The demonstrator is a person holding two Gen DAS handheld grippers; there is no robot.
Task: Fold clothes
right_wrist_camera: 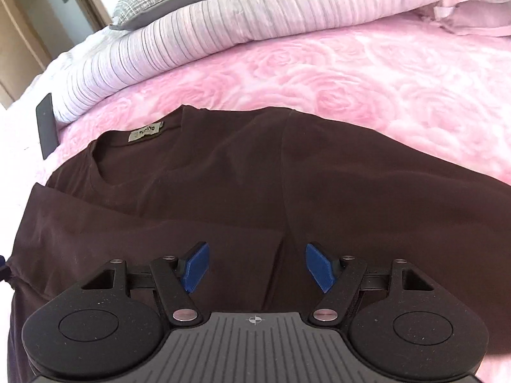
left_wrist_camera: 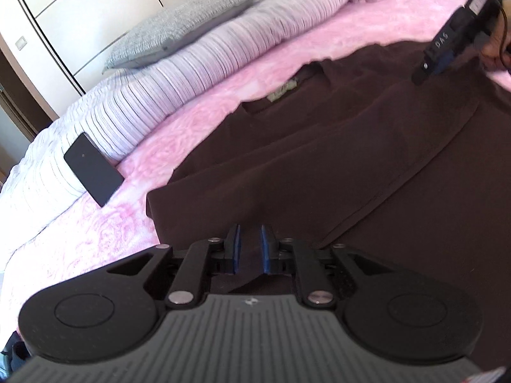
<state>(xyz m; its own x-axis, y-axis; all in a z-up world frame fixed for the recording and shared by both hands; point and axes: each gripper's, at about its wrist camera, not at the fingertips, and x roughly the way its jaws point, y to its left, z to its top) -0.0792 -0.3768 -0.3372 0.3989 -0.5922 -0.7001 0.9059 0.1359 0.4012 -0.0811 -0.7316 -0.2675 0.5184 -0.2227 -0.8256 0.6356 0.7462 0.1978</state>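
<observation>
Brown shirt [right_wrist_camera: 255, 175] flat on pink blanket [right_wrist_camera: 383, 79] — right tool [right_wrist_camera: 255, 266] spread above.

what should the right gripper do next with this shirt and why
Probably lower the right gripper and close it on the dark brown t-shirt. Its jaws stand wide open just above the cloth, holding nothing, while the left gripper has its jaws nearly together with a fold of the shirt between them. The shirt lies mostly flat on the pink bedspread, so a fold needs both grips.
</observation>
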